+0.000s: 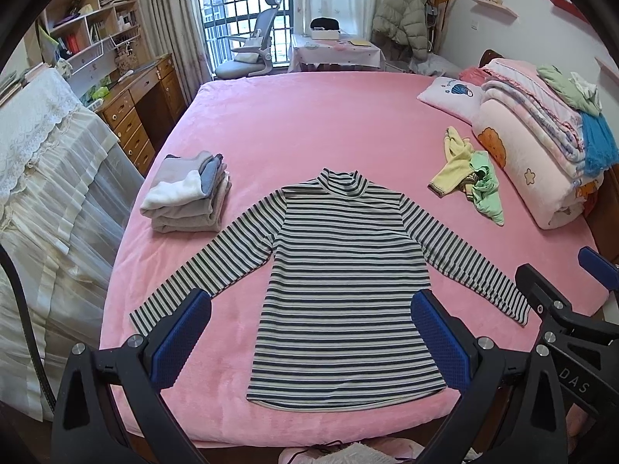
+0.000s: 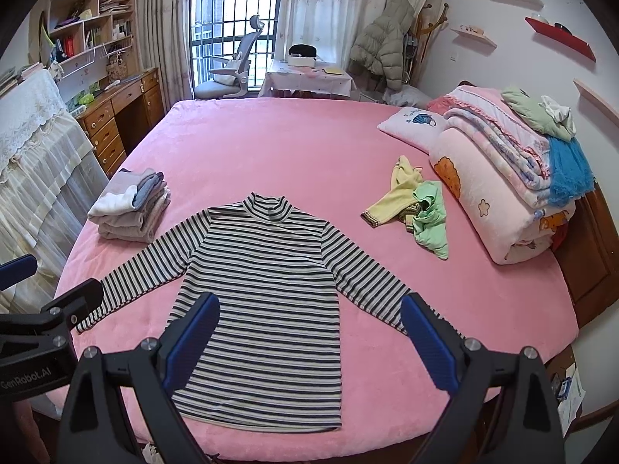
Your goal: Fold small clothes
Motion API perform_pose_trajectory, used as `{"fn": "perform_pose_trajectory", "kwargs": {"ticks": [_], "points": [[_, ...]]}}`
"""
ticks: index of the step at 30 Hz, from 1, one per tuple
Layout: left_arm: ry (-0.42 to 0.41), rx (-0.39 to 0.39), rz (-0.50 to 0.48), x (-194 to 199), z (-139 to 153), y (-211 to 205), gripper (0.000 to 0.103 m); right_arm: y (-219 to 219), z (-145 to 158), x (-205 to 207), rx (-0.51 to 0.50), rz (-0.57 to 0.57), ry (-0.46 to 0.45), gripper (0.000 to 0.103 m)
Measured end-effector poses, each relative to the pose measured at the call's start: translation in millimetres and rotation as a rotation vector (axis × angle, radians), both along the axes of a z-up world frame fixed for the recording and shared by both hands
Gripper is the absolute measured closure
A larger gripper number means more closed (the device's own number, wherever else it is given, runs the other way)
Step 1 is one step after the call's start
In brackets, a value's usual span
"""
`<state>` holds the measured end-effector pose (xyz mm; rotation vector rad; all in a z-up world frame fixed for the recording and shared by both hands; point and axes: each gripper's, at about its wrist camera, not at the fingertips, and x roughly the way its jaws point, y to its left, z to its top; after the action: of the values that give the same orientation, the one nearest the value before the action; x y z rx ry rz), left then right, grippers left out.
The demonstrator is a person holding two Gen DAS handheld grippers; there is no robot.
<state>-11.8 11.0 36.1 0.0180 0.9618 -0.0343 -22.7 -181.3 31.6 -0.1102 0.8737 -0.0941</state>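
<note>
Here both hand-held grippers, left (image 1: 309, 344) and right (image 2: 309, 344), are hovering wide open and empty above the flat black-and-white striped long-sleeved turtleneck top (image 1: 340, 270); each is best pinching the cuff beside it and folding that sleeve inward.

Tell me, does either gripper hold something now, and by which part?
Nothing is held. The left gripper and the right gripper are both open above the striped shirt, which lies flat on the pink bed.
</note>
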Motion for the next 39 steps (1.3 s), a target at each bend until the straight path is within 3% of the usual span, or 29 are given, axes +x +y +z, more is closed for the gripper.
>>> {"fn": "perform_pose_trajectory", "kwargs": {"ticks": [24, 39], "points": [[0.064, -0.004, -0.012, 10.0, -12.9, 6.5, 0.000, -4.6, -8.1, -4.8, 0.033, -0.041, 0.023, 0.008], [0.093, -0.010, -0.025, 20.6, -24.0, 21.8, 0.000, 15.3, -14.8, 5.1, 0.037, -0.060, 0.045, 0.008]]}}
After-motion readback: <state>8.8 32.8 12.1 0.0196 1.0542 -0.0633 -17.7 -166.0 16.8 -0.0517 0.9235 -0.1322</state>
